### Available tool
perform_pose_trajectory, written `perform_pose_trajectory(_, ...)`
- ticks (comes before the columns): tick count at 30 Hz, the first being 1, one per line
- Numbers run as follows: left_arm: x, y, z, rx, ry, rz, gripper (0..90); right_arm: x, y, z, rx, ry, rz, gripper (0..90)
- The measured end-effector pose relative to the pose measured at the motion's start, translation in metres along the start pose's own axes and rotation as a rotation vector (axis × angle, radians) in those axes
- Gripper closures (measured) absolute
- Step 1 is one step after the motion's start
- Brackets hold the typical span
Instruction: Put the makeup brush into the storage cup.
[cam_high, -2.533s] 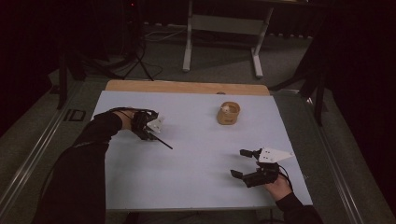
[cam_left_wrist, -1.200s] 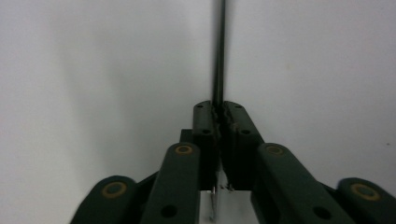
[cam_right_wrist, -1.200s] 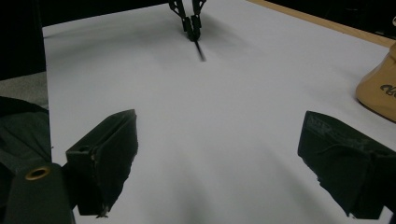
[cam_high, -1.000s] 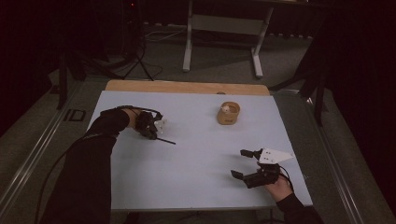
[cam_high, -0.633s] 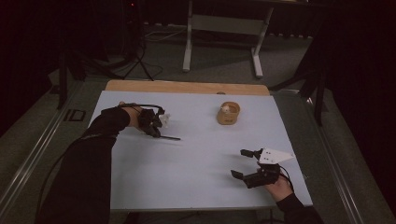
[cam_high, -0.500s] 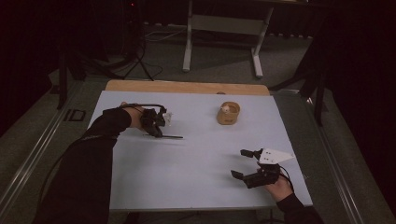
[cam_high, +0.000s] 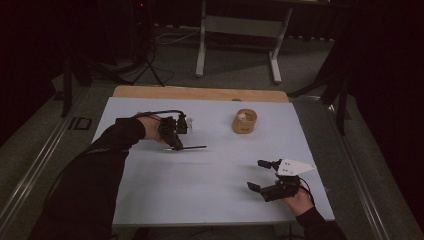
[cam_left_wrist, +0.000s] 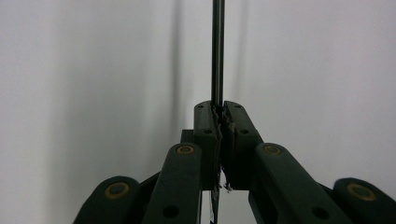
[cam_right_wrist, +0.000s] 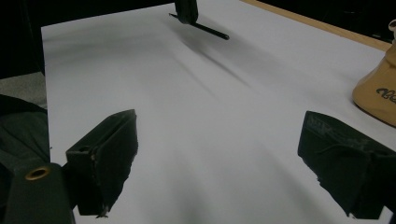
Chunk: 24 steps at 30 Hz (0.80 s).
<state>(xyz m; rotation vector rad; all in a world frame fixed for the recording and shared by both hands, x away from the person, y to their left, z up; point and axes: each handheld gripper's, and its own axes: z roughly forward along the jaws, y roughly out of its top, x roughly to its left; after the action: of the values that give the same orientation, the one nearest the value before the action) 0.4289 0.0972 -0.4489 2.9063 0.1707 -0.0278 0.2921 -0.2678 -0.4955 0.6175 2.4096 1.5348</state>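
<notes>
Because the left gripper (cam_high: 175, 142) pinches only the very end of the thin rod (cam_high: 192, 147), just over the table (cam_high: 210, 200), it could slip out. Right gripper (cam_high: 262, 175) waits, jaws wide apart.

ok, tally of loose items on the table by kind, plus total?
Thin dark metal rod, held in the left tool: 1
Tan wooden holder with a small white piece on top: 1
Total: 2
</notes>
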Motion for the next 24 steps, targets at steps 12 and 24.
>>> perform_pose_trajectory(12, -0.019, 0.023, 0.001, 0.029, 0.002, 0.013, 85.1, 0.000, 0.001, -0.001, -0.005, -0.001, 0.000, 11.9)
perform_pose_trajectory(24, -0.027, 0.039, -0.005, 0.002, -0.026, -0.054, 85.4, 0.001, 0.003, 0.000, -0.007, 0.003, -0.013, 13.1)
